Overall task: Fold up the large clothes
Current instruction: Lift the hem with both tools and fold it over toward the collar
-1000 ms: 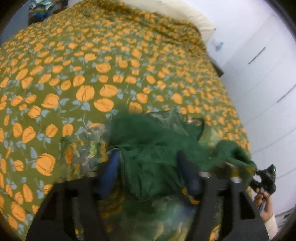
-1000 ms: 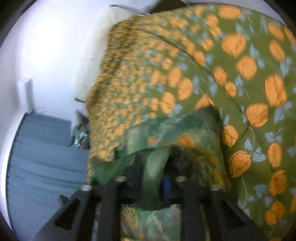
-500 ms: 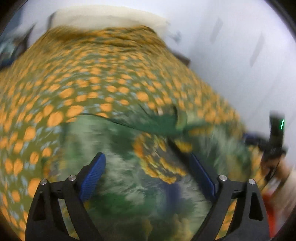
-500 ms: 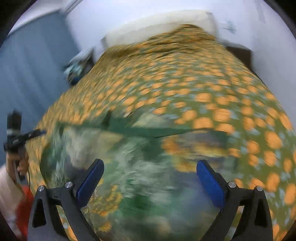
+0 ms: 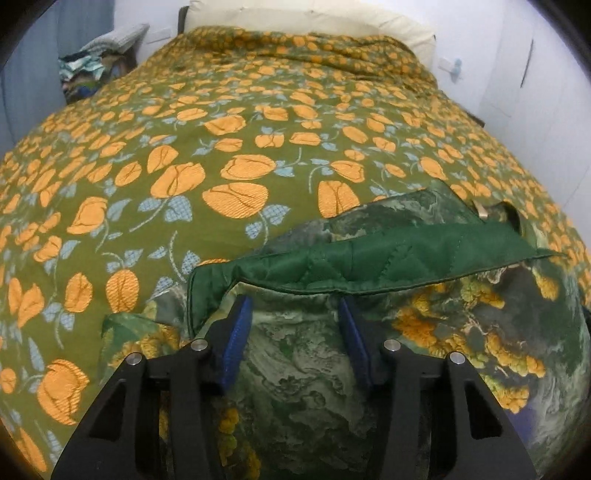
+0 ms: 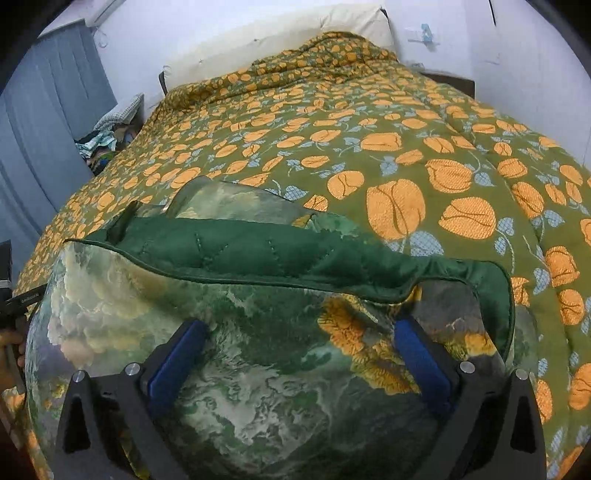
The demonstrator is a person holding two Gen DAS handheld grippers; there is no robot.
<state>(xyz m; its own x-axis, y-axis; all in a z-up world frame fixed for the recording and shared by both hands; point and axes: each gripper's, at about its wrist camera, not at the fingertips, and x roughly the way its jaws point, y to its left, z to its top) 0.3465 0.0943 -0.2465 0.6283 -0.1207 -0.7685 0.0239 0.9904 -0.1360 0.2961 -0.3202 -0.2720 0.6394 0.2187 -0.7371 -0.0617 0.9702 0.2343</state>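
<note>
Quilted jacket [image 5: 369, 369] is lying on the bed [image 5: 221, 147] near its foot, dark green lining edge folded over the printed side. Left gripper [image 5: 291, 332] is closing its jaws over the fabric, pads not pinching it. Right gripper [image 6: 295, 354] is opening, jaws standing wide, nothing gripped.

Green floral quilted jacket [image 5: 369, 369] lies crumpled on bed, lining edge folded over.

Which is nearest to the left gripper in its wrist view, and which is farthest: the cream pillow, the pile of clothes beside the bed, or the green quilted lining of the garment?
From the left gripper:
1. Green quilted lining, a folded-over strip just past the fingertips.
2. Pile of clothes, far left, beside the bed.
3. Cream pillow, at the head of the bed, top of the view.
</note>
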